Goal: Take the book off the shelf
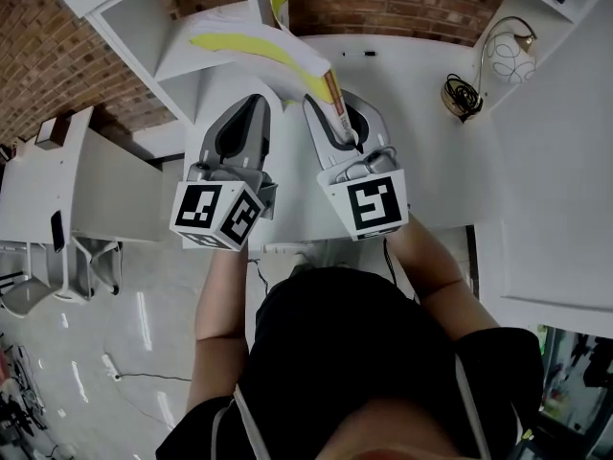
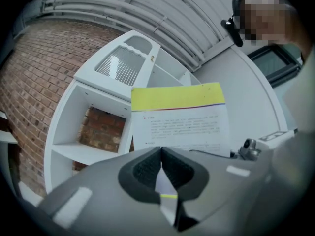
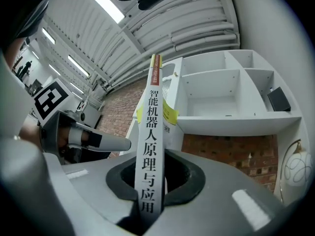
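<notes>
The right claw (image 3: 153,180) grasps the book (image 3: 150,132) by the spine, its long axis running along the jaws. The left claw (image 2: 161,156) pinches its cover. The book is in the air, before the shelf (image 3: 236,122).

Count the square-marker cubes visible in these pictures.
2: one black-and-white marker cube behind the grey left claw, another behind the grey right claw; none seems hidden.

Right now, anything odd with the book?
Yes. The book is splayed open. The right gripper clamps its spine, while the left gripper pinches only one thin leaf, cover or page, so that side fans out to the left and curves.
</notes>
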A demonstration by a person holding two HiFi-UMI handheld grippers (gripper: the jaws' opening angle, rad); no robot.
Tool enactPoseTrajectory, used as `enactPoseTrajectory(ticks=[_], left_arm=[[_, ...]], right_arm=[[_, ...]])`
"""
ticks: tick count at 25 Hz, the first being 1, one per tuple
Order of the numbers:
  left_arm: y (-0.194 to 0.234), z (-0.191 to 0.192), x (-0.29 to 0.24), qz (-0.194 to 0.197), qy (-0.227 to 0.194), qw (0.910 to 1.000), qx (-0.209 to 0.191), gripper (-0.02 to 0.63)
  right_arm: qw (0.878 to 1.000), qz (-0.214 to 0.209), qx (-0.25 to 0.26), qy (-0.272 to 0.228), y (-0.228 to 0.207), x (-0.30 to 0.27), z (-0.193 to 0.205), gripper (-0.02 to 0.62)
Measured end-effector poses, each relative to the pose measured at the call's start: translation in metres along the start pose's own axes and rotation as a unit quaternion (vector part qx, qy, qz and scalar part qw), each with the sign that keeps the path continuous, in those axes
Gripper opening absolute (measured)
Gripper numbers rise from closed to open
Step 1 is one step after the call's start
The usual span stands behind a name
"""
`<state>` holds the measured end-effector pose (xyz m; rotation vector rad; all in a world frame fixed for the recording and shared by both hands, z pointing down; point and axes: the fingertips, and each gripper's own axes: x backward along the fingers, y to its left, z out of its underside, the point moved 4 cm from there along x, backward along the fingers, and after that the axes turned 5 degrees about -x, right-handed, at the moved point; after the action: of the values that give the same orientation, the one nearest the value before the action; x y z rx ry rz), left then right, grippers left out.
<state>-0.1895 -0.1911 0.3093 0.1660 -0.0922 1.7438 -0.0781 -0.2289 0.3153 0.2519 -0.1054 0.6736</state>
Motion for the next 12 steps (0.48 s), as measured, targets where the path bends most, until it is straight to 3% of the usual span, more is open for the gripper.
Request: enactPoseTrajectory(ticks=[7, 12], left_arm=[[0.003, 0.025, 0.022, -0.019, 0.012, 0.9995, 0.023, 0.006], [0.003, 0.038, 0.031, -0.027, 0.026, 0.9992, 0.018, 0.006]], right_arm=[[0.999, -0.023, -0.021, 0.026, 0.022, 0.007, 0.026, 0.066], [0.997, -0.04, -0.041, 0.047, 0.032, 0.014, 0.042, 0.066]])
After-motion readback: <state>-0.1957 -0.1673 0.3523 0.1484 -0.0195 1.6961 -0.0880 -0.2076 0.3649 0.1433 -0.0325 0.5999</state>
